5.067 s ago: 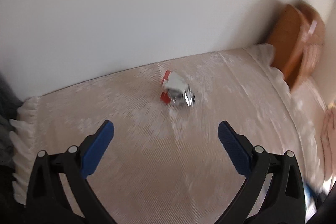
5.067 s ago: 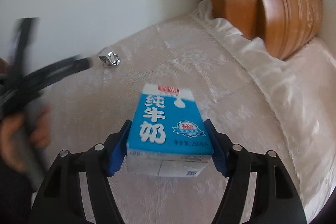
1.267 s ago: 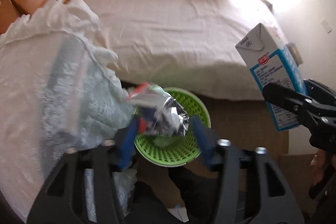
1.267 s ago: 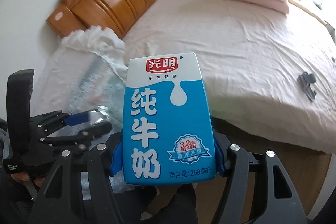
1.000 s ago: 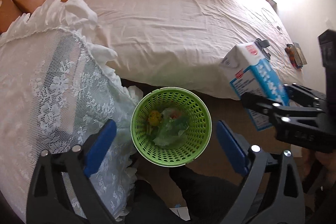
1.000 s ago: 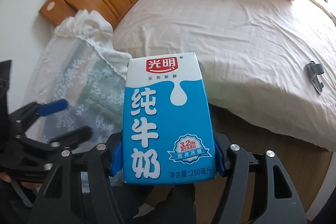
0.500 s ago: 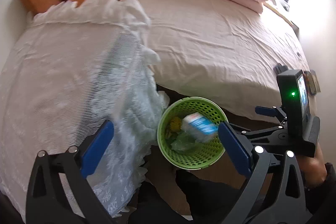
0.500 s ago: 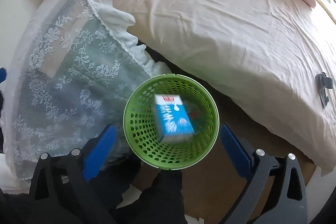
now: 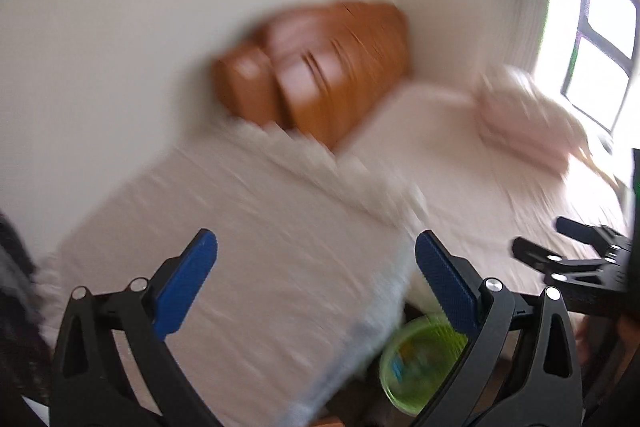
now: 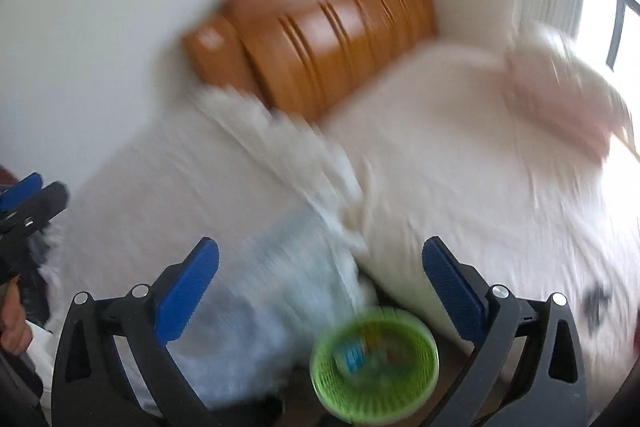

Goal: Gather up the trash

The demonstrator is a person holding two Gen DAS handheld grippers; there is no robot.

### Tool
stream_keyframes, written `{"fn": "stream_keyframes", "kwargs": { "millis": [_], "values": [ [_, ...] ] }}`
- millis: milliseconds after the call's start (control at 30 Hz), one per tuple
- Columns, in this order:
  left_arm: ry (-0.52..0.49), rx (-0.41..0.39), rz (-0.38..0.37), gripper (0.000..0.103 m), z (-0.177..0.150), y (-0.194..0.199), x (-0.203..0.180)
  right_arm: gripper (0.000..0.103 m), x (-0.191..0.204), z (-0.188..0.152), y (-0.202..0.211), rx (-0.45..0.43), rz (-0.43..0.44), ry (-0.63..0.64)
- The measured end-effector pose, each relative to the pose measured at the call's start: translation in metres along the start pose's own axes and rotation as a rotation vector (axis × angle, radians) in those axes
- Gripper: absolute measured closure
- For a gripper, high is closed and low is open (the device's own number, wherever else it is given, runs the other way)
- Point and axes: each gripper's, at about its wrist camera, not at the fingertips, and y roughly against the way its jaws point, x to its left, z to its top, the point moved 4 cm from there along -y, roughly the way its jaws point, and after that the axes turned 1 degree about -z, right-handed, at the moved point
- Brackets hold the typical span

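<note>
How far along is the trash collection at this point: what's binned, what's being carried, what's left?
Done: a blue-and-white carton lies in the round green plastic mesh basket on the floor beside the bed. In hand: nothing. The right tongs are opening wider with nothing between them, and the left tongs stand open and empty. Left: no trash shows on the lace-covered surface, though blur hides detail.

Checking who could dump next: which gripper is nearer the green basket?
Right, by a margin hard to judge in the blur. The right gripper hangs above the green basket; the left gripper is above it, towards the lace-covered table.
</note>
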Motion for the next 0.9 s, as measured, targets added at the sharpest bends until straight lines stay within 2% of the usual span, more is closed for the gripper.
{"fn": "stream_keyframes", "kwargs": {
  "millis": [133,267,400,500,667,900],
  "values": [
    [0.074,-0.091,0.098,0.008,0.034,0.032,0.044,0.002,0.046,0.054,0.044,-0.181,0.061,0.053],
    [0.129,-0.119,0.163,0.008,0.045,0.045,0.07,0.002,0.071,0.076,0.06,-0.239,0.105,0.086],
    [0.185,-0.111,0.205,0.008,0.04,0.048,0.087,0.002,0.093,0.078,0.056,-0.227,0.139,0.113],
    [0.187,-0.084,0.221,0.008,0.032,0.043,0.09,0.002,0.103,0.073,0.046,-0.194,0.154,0.128],
    [0.196,-0.048,0.226,0.008,0.024,0.032,0.091,0.002,0.115,0.066,0.032,-0.147,0.165,0.164],
    [0.204,-0.04,0.223,0.008,0.022,0.032,0.094,0.002,0.12,0.061,0.03,-0.134,0.162,0.178]
  ]
}}
